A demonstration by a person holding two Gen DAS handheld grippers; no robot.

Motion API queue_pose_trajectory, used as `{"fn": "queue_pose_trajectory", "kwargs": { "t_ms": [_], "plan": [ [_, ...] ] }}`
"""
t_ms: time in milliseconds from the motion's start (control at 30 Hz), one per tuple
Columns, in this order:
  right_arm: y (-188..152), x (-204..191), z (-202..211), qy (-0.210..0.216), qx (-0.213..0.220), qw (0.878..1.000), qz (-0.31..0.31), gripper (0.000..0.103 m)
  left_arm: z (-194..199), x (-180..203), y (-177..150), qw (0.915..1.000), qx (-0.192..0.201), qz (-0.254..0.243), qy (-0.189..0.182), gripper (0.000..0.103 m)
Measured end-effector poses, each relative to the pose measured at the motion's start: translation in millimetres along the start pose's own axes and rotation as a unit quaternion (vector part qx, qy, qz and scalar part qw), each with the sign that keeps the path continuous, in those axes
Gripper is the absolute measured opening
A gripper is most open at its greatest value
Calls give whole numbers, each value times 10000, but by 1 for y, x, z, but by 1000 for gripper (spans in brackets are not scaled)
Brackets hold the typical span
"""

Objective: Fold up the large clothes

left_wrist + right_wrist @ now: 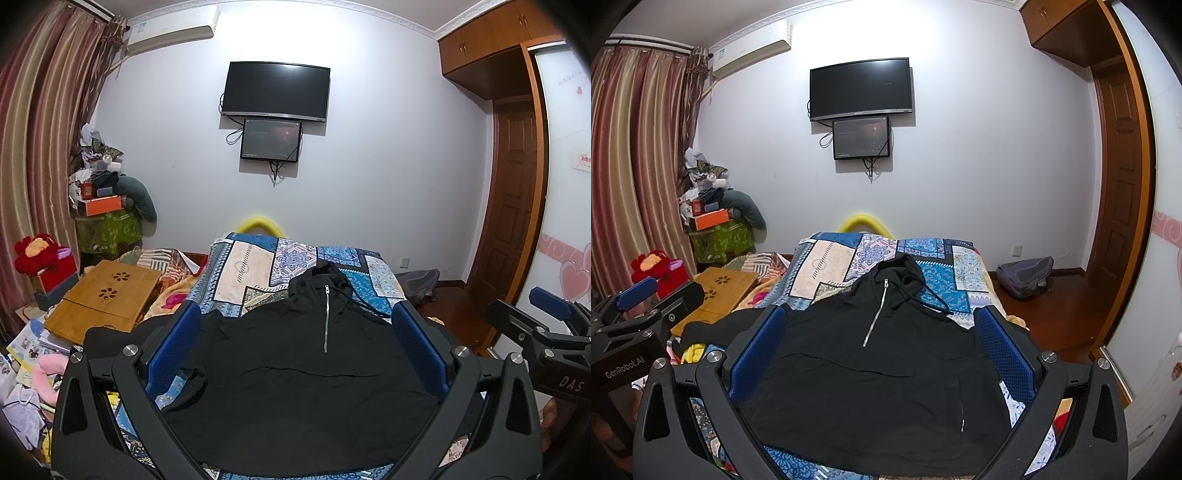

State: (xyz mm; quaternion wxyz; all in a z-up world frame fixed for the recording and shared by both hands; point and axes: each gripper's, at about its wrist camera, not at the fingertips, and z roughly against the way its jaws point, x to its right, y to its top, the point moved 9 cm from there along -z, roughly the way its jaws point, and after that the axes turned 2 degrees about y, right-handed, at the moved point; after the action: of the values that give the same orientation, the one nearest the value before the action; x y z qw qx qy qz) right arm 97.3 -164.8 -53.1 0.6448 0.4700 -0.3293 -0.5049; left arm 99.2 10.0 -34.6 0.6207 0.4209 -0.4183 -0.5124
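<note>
A black zip-neck hoodie (295, 369) (871, 373) lies flat, front up, on a bed with a blue patchwork cover (251, 266) (827, 262), its hood toward the far wall. One sleeve trails off to the left (122, 332) (716, 325). My left gripper (297, 325) hovers above the hoodie's body, open, blue pads wide apart, nothing between them. My right gripper (879, 328) is likewise open and empty over the garment. Each gripper shows at the edge of the other's view: the right one (546, 321) and the left one (635, 306).
A wooden lap desk (103, 295) (716, 295) and a heap of blankets and papers (33, 354) sit left of the bed. A grey backpack (1025, 277) lies on the wood floor at right, near a door (513, 184). Screens hang on the far wall (275, 92).
</note>
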Motion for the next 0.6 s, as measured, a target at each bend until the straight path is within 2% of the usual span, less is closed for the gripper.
{"fn": "queue_pose_trajectory", "kwargs": {
  "t_ms": [600],
  "plan": [
    [2, -1, 0, -12, -31, 10000, 28, 103, -1, -4, -6, 10000, -44, 55, 16, 103]
  ]
}}
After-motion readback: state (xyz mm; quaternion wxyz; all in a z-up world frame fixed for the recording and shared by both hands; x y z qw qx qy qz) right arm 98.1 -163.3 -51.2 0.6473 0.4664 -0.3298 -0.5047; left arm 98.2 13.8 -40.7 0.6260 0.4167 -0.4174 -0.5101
